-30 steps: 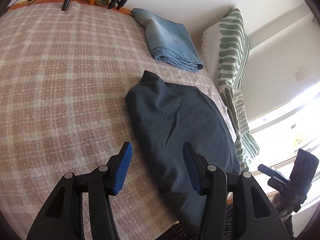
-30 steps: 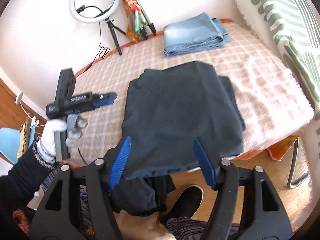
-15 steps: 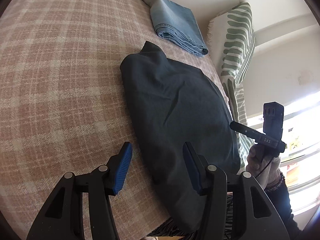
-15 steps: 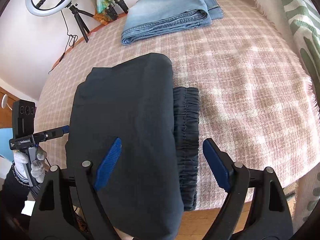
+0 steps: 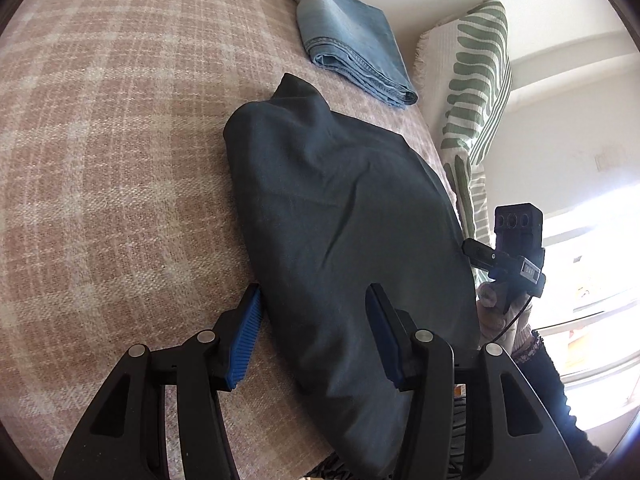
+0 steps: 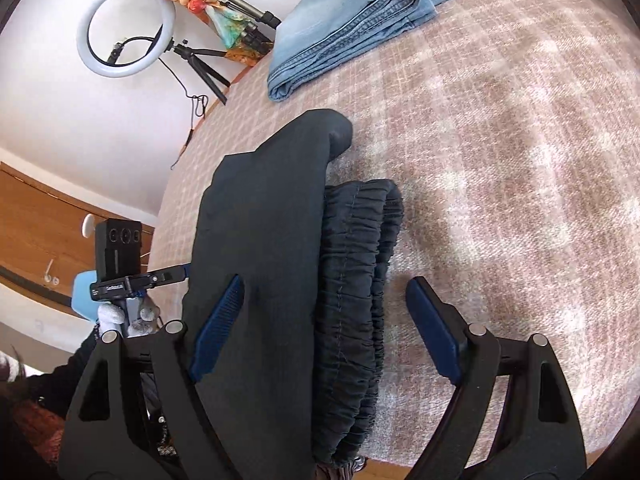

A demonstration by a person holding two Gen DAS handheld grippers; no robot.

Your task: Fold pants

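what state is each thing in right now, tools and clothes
left tool: open, straddling the pants' left edge
right tool: open, over the waistband
dark pants: folded over, flat on the plaid blanket
elastic waistband: gathered, exposed
blue jeans: folded, lying apart
ring light: cannot tell if lit

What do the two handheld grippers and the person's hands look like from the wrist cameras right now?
Both the left gripper and the right gripper have matte black angular frames with silver pivot bolts and ribbed blue pads. Seen from across, each carries a black box with round lenses on top. The person's hands wear pale grey knit gloves, with dark sleeves and a patterned cuff; a thin black cable hangs nearby.
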